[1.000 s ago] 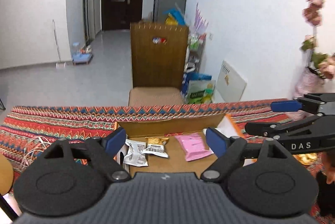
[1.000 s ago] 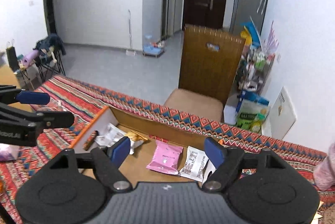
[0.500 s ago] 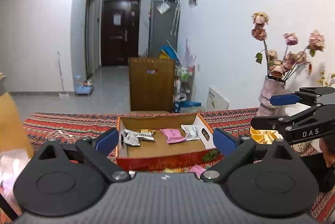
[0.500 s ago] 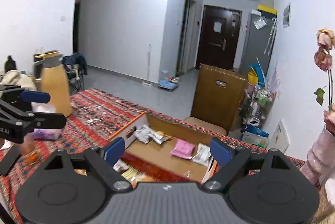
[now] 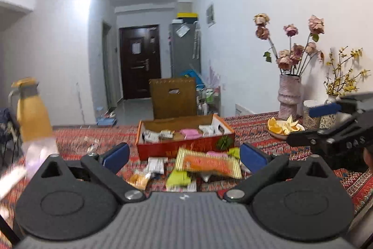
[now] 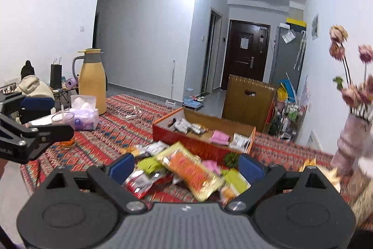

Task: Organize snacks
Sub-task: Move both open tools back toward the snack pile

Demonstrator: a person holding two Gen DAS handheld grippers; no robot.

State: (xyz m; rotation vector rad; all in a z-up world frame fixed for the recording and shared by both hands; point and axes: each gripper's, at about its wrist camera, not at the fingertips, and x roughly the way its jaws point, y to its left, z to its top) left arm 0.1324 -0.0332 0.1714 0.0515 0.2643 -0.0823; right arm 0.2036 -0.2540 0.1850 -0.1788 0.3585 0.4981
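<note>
A red cardboard box [image 5: 186, 147] [image 6: 195, 144] on the patterned tablecloth holds several snack packets, among them a pink one [image 5: 189, 131] [image 6: 220, 137]. In front of it lies a loose pile of snacks topped by a large orange and yellow packet [image 5: 208, 163] [image 6: 191, 171], with green packets [image 5: 178, 178] [image 6: 149, 165] beside it. My left gripper [image 5: 184, 157] is open and empty, held above the near side of the pile. My right gripper [image 6: 186, 166] is open and empty over the same pile. Each gripper shows at the edge of the other's view.
A yellow thermos jug [image 6: 92, 81] [image 5: 32, 111], a tissue box [image 6: 85, 112] and a plastic cup [image 6: 63, 119] stand at the left. A vase of dried roses [image 5: 290, 95] and a plate of orange peel [image 5: 283, 126] stand at the right. A wooden chair [image 5: 173, 97] is behind the box.
Both grippers have pulled back and tilted up from over the box. The loose snack pile in front of the box has come into view. Both stay open.
</note>
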